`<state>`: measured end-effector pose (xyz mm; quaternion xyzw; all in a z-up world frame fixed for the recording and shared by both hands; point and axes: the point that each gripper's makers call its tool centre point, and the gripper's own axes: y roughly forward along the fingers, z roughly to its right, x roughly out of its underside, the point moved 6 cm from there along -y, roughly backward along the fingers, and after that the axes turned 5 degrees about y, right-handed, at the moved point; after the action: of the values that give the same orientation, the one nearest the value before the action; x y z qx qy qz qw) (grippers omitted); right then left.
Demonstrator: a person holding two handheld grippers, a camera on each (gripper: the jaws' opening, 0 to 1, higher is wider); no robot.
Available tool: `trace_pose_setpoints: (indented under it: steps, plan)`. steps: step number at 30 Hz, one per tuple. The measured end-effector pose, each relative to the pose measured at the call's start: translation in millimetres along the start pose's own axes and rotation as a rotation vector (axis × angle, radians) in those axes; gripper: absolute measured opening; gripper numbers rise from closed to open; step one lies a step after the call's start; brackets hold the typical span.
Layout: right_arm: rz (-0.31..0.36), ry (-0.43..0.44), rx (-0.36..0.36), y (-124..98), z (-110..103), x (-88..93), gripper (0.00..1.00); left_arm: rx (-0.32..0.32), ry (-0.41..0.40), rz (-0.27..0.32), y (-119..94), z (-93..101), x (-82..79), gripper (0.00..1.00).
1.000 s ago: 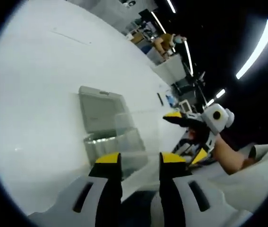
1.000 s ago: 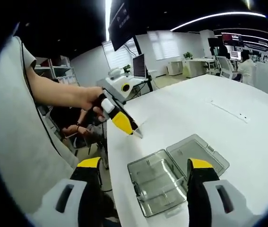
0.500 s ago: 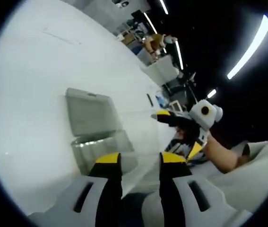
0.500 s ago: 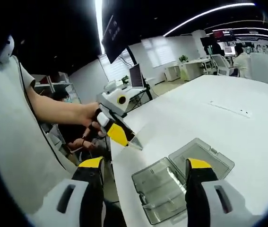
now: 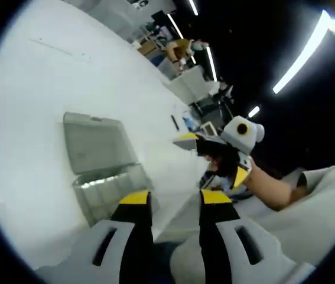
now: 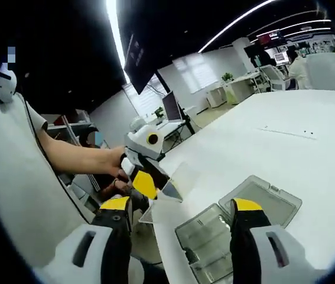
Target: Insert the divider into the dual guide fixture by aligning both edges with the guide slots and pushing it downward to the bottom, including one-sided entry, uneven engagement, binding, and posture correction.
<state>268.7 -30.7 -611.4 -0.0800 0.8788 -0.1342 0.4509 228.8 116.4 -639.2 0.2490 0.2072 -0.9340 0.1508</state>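
Note:
A clear grey plastic box [image 6: 205, 242], the guide fixture, lies on the white table [image 6: 262, 154] with its lid [image 6: 267, 201] folded open behind it. In the left gripper view the box [image 5: 105, 183] and lid [image 5: 93, 142] sit just ahead of my left gripper [image 5: 175, 198]. Seen from the right gripper view, the left gripper [image 6: 149, 183] is shut on a thin transparent divider [image 6: 176, 177], held in the air left of the box by the table edge. My right gripper [image 6: 182, 206] stands open and holds nothing. It hovers off the table's side [image 5: 212, 157].
A thin strip [image 6: 285, 133] lies farther out on the table. The table edge [image 6: 155, 219] runs close to the box. The person's arm [image 6: 72, 157] and light sleeve [image 5: 309, 207] reach in. Desks, monitors and a seated person [image 6: 300, 65] are far behind.
Both views have shifted with the hands. The left gripper with the divider now sits lower and nearer the box, and the divider's flat face shows more. The right gripper stays open.

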Motion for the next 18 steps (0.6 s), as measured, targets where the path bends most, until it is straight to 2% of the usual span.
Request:
trace_pose_setpoints:
  steps: [10, 18]
  plan:
    - [0.034, 0.066, -0.05, -1, -2, 1.1, 0.62, 0.037, 0.025, 0.001, 8, 9.0, 1.1, 0.26]
    - [0.065, 0.122, -0.092, 1, -1, 0.6, 0.6, 0.091, 0.057, 0.011, 14, 18.7, -0.8, 0.26]
